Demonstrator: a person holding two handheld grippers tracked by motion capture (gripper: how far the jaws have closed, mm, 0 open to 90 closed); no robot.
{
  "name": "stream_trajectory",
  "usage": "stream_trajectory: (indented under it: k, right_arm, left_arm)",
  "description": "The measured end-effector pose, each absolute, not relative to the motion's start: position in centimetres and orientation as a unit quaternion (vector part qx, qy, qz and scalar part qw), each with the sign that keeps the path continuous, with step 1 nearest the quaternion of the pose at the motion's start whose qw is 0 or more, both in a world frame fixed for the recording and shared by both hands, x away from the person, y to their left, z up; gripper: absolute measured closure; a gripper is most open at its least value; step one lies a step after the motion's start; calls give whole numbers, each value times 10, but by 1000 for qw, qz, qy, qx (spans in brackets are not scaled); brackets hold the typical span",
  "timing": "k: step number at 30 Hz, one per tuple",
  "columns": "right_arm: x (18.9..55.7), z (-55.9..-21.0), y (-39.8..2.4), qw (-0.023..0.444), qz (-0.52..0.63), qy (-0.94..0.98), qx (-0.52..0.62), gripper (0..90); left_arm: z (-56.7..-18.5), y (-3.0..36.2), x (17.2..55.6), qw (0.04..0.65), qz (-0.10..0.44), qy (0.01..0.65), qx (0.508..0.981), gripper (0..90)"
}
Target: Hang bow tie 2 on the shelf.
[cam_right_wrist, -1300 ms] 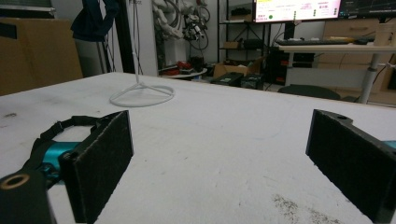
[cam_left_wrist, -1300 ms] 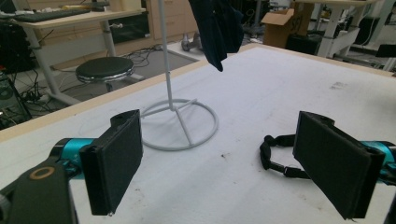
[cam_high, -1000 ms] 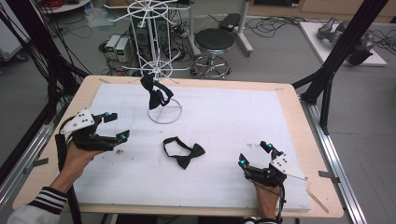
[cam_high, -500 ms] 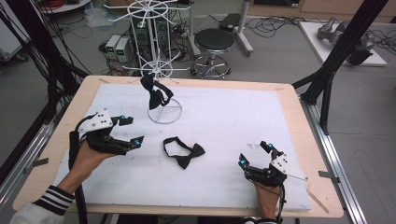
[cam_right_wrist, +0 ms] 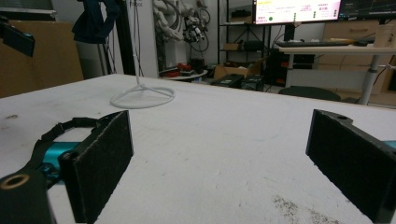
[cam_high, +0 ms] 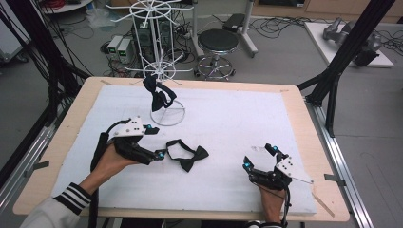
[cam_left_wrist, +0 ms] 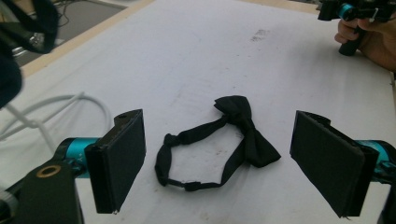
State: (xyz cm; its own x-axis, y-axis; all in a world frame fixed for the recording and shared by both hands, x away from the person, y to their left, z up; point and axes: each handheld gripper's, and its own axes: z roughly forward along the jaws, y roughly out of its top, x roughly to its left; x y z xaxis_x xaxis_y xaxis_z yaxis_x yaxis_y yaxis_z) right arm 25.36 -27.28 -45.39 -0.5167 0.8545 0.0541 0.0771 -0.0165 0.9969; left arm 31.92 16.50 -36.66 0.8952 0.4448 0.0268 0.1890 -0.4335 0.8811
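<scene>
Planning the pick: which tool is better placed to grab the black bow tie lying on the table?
Left. The left tool sits open right beside the black fabric bow tie, framing it between its jaws; the right tool stands farther off.

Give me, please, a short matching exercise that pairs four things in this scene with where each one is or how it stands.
Things:
1. bow tie on the cloth
2. second bow tie
3. left gripper
4. right gripper

Descriptions:
A. hangs from the white wire rack
B. lies flat, strap looped
C. open, near the table's front right
D. open, right beside the flat bow tie

Pairs: 1-B, 2-A, 3-D, 4-C
</scene>
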Motion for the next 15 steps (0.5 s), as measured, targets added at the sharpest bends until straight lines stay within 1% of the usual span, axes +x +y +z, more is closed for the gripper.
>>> stream_trajectory:
  k: [7,15]
  right_arm:
    - [254,-454,-273,320,608,624,373,67]
    - [254,-454,-273,323,607,625,369,67]
  left_arm:
    - [-371,145,321,481,115,175,851,192]
    - [-376,132,324,461,103,170,865,205]
